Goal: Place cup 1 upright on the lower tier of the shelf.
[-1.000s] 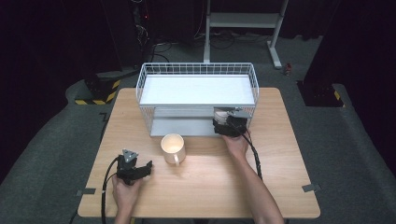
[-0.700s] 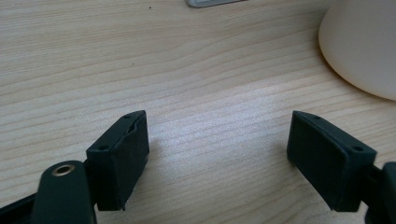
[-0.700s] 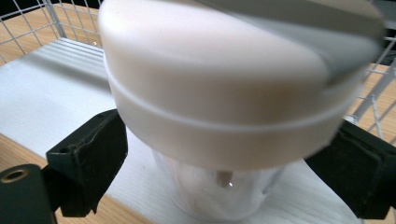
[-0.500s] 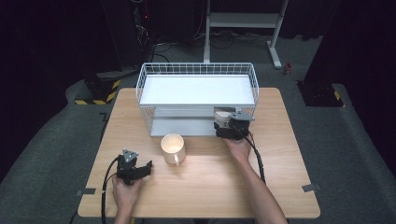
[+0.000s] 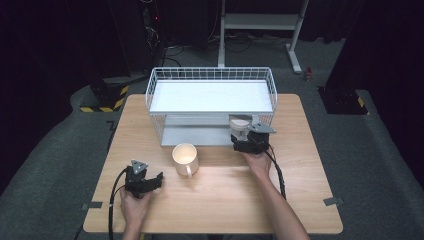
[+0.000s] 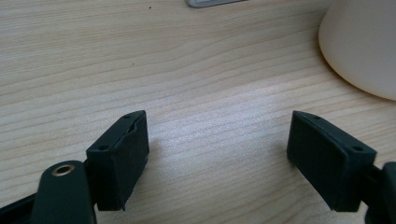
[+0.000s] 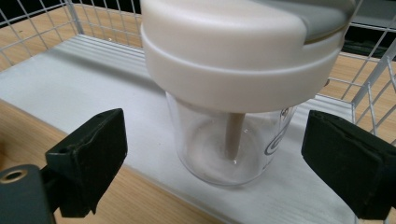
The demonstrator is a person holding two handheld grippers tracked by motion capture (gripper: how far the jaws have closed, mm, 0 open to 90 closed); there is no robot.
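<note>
- Two tools are at work on the wooden desk (image 5: pixel 300 200), each held in a person's hand.
- Right tool (image 7: pixel 224 172), right of centre in the high view, has its jaws spread wide to either side of a clear jar with a cream lid (image 7: pixel 233 93), not touching it.
- That jar stands on the lower white shelf (image 7: pixel 70 79) of the wire rack (image 5: pixel 210 75), at its front right corner.
- Left tool (image 6: pixel 219 158), lower left, rests with jaws apart over bare wood.
- Between them a cream mug (image 5: pixel 185 158) stands in front of the rack.
</note>
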